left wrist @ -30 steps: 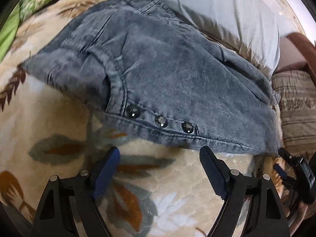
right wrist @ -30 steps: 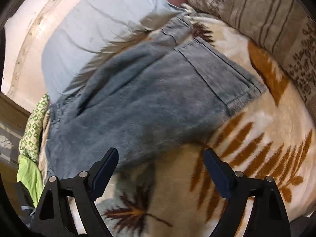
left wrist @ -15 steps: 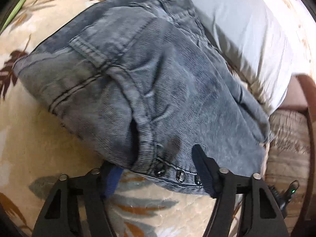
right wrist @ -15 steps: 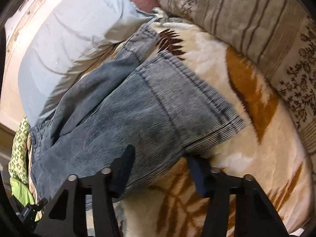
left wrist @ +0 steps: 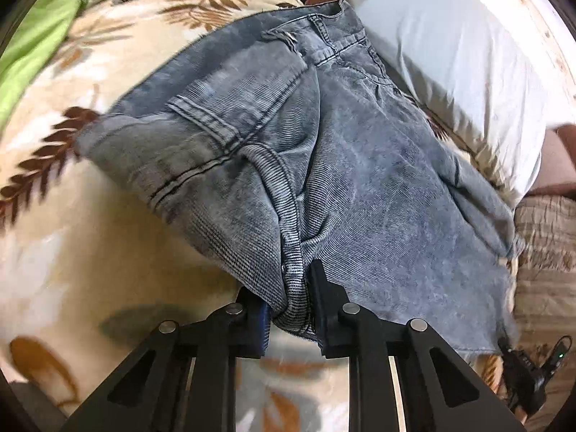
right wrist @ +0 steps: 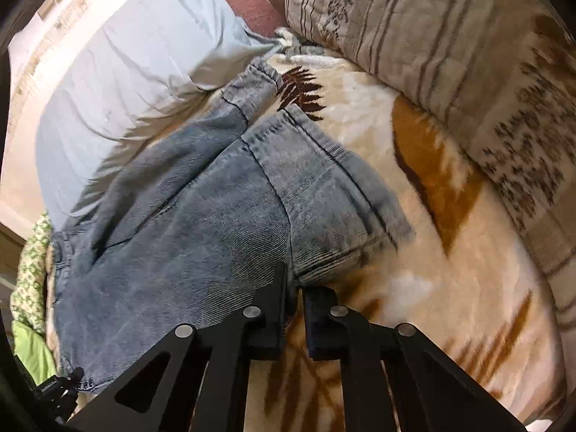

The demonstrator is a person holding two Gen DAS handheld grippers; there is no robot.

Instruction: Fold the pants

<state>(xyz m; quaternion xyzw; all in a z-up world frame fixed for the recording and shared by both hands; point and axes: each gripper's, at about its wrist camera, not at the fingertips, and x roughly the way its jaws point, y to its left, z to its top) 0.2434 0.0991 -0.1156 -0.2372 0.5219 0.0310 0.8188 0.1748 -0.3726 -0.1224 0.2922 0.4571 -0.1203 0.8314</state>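
Now both grippers are pinching the pants (left wrist: 360, 187) lying on the bed (left wrist: 90, 223). Left gripper (left wrist: 292, 309) fingers are closing on the bunched waistband; right gripper (right wrist: 293, 288) fingers are clamped together on the leg edge. Advice: lift evenly, keeping edges aligned.

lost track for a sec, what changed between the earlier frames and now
Both grippers went from open over the blanket to the near edge of the pants. The left gripper is closing on the bunched waistband; the right gripper has shut on the leg hem. The pants have bunched up. Pillow unchanged.
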